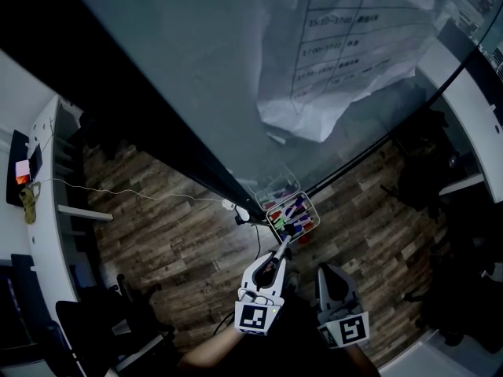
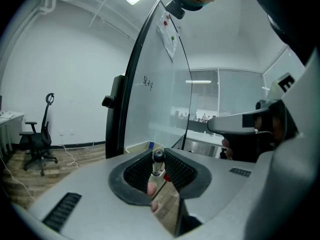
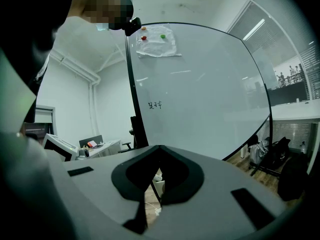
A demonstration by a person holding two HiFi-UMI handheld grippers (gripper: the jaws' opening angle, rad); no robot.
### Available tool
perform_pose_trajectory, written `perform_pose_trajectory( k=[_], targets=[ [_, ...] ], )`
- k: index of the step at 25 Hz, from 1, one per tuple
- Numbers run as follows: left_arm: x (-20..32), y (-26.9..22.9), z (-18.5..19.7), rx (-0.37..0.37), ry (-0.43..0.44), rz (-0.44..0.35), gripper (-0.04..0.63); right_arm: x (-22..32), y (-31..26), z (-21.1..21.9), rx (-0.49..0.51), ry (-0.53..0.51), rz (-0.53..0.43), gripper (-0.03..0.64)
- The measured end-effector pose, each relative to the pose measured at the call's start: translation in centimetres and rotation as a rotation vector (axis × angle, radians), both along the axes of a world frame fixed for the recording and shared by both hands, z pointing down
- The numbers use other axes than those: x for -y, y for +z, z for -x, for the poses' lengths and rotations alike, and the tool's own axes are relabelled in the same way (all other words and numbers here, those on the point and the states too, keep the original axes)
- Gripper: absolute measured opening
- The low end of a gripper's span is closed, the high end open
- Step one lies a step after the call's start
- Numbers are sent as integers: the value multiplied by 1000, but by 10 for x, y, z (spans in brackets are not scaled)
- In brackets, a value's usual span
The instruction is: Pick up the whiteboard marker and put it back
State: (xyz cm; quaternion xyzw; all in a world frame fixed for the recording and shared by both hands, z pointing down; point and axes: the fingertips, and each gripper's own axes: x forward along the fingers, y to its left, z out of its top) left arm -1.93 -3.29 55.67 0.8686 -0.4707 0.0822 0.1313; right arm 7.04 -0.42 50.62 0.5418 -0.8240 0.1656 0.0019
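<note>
Glass whiteboard (image 1: 196, 69) fills the upper head view, a paper sheet (image 1: 330, 77) stuck on it. Wood floor (image 1: 173, 242) lies below, desks at the left and right edges.

A wire marker tray (image 1: 313, 208) hangs at the board's lower edge, already crowded with colored markers.

Left gripper (image 1: 280, 251) reaches up toward the tray. Its fingers (image 2: 181, 173) are clamped on the whiteboard marker (image 2: 158, 165), which stands upright between the pads with its dark cap end out.

Right gripper (image 1: 332, 272) hangs back beside it, fingers (image 3: 175, 176) together on nothing.

The marker is likely light, stiff and smooth plastic, so it may slip or pivot. A mid-barrel grip suits it.

The tray opening looks tight with little free room. Board frame and tray rim are close, while open floor behind leaves room to pull back.
</note>
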Motion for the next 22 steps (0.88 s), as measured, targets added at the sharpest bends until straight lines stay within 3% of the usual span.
perform_pose_trajectory(
  k=[4, 22],
  targets=[
    [0, -7, 0, -23, -18, -13, 83, -1, -2, 0, 0, 1, -13, 12],
    [-13, -16, 2, 20, -2, -48, 83, -18, -16, -1, -6, -8, -57, 12]
  ],
)
